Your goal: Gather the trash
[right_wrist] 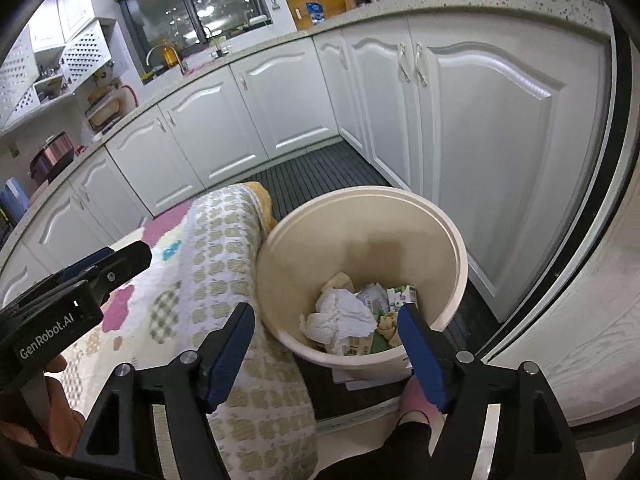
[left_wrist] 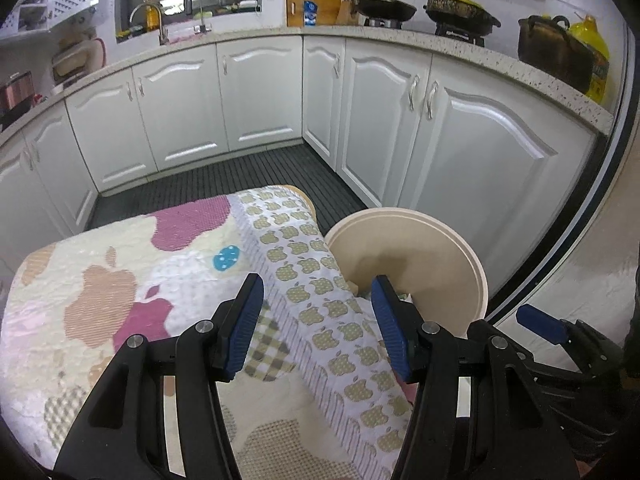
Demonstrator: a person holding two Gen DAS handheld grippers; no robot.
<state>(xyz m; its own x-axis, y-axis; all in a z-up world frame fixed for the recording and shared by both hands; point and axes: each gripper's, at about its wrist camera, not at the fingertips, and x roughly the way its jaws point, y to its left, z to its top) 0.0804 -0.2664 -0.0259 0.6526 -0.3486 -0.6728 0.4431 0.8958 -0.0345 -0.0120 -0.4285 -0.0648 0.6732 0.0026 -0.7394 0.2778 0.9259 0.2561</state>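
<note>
A cream round trash bin (right_wrist: 400, 216) stands on the floor beside the table's right edge; it also shows in the left wrist view (left_wrist: 448, 256). Inside it lie crumpled white paper (right_wrist: 340, 314) and small cartons (right_wrist: 402, 294). My right gripper (right_wrist: 326, 322) is open and empty, held above the near rim of the bin. My left gripper (left_wrist: 318, 300) is open and empty above the table, whose cloth (left_wrist: 120, 280) has an apple pattern. The left gripper also shows at the left of the right wrist view (right_wrist: 100, 268).
White kitchen cabinets (left_wrist: 260, 88) run around the dark slatted floor mat (left_wrist: 240, 176). The counter holds pans (left_wrist: 384, 6), a dark pot (left_wrist: 556, 46) and a sink tap (left_wrist: 154, 20). A foot in a pink sock (right_wrist: 416, 400) is by the bin. A door frame (left_wrist: 580, 216) curves on the right.
</note>
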